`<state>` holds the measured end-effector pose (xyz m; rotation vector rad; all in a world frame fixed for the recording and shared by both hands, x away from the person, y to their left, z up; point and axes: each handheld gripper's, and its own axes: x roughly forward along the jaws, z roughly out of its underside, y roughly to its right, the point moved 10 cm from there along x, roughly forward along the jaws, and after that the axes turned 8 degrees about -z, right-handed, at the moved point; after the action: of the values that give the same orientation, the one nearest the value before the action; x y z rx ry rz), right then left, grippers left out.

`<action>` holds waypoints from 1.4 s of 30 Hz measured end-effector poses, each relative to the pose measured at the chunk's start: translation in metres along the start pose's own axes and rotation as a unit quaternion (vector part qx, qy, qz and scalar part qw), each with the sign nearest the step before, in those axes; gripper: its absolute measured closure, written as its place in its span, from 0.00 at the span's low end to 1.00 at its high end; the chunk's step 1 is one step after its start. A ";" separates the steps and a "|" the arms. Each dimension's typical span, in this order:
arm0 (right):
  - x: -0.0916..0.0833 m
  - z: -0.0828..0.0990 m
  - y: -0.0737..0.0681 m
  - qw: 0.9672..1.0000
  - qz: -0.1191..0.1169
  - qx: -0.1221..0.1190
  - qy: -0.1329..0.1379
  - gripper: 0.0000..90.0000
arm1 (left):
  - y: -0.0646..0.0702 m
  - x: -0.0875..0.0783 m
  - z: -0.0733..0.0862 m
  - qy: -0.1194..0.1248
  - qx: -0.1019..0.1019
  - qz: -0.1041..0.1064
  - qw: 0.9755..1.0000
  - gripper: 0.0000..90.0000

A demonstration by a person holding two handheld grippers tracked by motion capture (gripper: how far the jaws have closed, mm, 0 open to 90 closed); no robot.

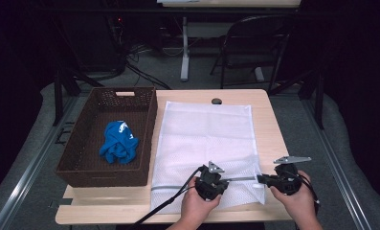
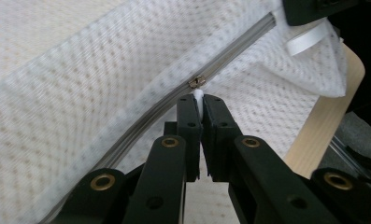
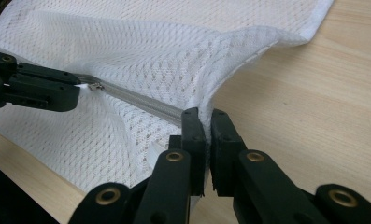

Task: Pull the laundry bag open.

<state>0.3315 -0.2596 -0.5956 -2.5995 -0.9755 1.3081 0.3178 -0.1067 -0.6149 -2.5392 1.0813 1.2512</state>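
Item: white mesh laundry bag [image 1: 204, 139], flat on the wooden table [image 1: 269, 124], its zipper [image 1: 178, 188] running along the near edge.

Left gripper [image 2: 199, 100]: jaws pinched tight on the small white pull tab just below the zipper slider [image 2: 197, 82], roughly midway along the zipper.

Right gripper [image 3: 204, 116]: jaws clamped on a fold of mesh at the bag's near right corner, right at the zipper's end; the fabric is lifted into a ridge there.

Adjacent: brown woven basket [image 1: 72, 158] at left, holding a crumpled blue cloth [image 1: 119, 142].

Handling note: the step appears to be running the zipper. Best done by keeping the right grip as a fixed anchor with the zipper line taut and straight, then drawing the slider level along the track, not upward, so the small tab does not slip free and loose mesh is not caught.
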 end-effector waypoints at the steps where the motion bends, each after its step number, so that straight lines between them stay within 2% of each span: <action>1: 0.000 0.000 0.001 1.000 0.000 0.003 0.002 0.96 | -0.002 -0.001 0.001 -0.001 -0.003 0.003 1.000 0.96; 7: -0.001 0.001 0.003 1.000 0.003 0.007 0.002 0.96 | -0.009 -0.003 0.006 -0.001 -0.018 0.000 1.000 0.96; 10: -0.001 0.001 0.004 1.000 0.007 0.003 -0.001 0.96 | -0.012 -0.007 0.008 0.000 -0.014 -0.009 1.000 0.96; 15: -0.002 0.002 0.004 1.000 0.006 0.005 -0.001 0.96 | -0.017 -0.012 0.011 0.000 -0.021 -0.009 1.000 0.96; 32: -0.002 0.002 0.004 1.000 0.005 0.006 0.002 0.96 | -0.035 -0.035 0.018 -0.015 -0.018 -0.005 1.000 0.96; 42: -0.001 0.001 -0.001 1.000 -0.003 0.004 0.001 0.96 | -0.038 -0.035 0.023 -0.020 -0.014 -0.007 1.000 0.96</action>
<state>0.3300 -0.2598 -0.5955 -2.5897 -0.9739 1.3043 0.3129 -0.0499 -0.6117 -2.5247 1.0442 1.3170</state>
